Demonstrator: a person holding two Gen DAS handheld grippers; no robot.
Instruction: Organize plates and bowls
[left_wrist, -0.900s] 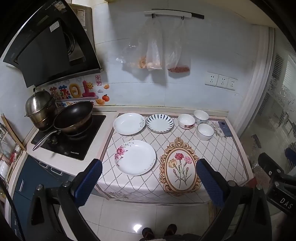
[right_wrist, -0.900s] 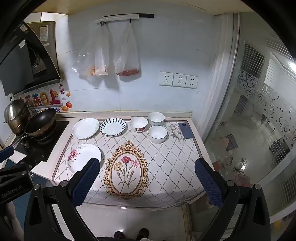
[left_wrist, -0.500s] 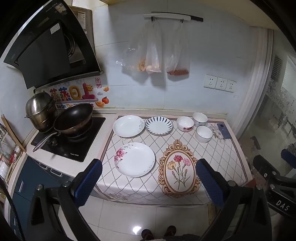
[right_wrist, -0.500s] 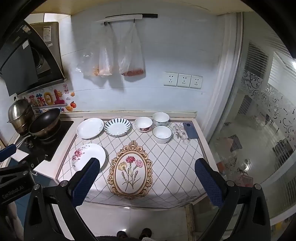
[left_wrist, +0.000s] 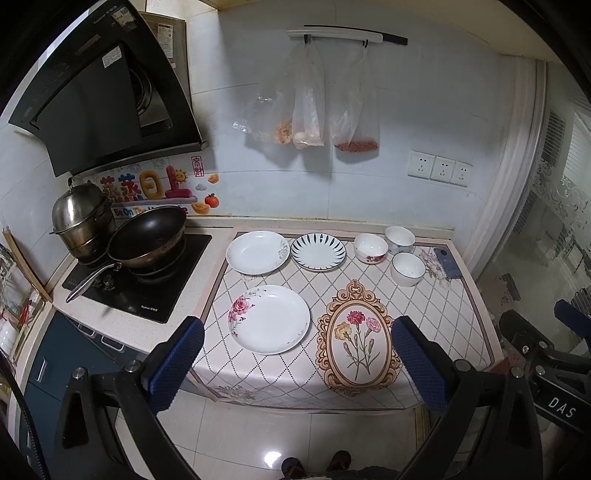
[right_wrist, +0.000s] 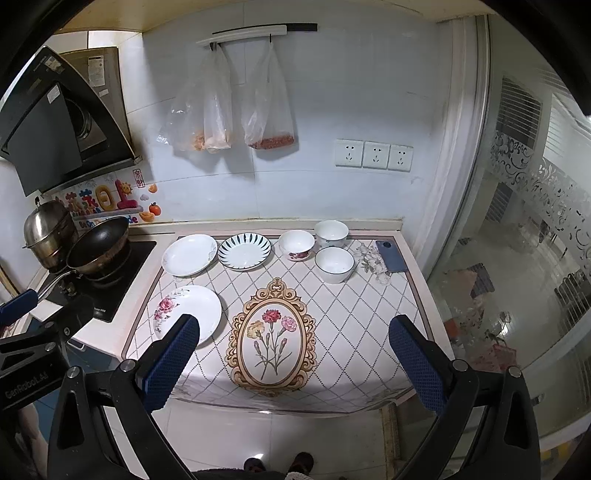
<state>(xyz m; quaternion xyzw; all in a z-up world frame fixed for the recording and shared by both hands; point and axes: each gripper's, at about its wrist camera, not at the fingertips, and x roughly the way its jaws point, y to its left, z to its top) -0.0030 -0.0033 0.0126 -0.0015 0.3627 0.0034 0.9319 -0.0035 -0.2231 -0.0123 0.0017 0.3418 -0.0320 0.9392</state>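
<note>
On the patterned counter mat (left_wrist: 454, 314) lie three plates: a rose-print plate (left_wrist: 269, 319) near the front, a plain white plate (left_wrist: 257, 252) behind it, and a blue-striped plate (left_wrist: 318, 252) to its right. Three bowls stand at the back right: a red-flower bowl (left_wrist: 370, 248), a blue-flower bowl (left_wrist: 399, 236) and a dark-rimmed white bowl (left_wrist: 407, 269). The same dishes show in the right wrist view, with the rose plate (right_wrist: 187, 311) and the dark-rimmed bowl (right_wrist: 334, 264). My left gripper (left_wrist: 297, 354) and right gripper (right_wrist: 293, 350) are both open and empty, held off the counter's front edge.
A black wok (left_wrist: 147, 236) and a steel pot (left_wrist: 82, 218) sit on the hob at left. A blue phone (left_wrist: 446, 262) lies at the counter's right end. Plastic bags (left_wrist: 314, 107) hang on the back wall. A glass partition (right_wrist: 517, 258) stands at right.
Both grippers have moved a little closer to the counter and slightly lower; the dishes look larger. Nothing on the counter has moved.
</note>
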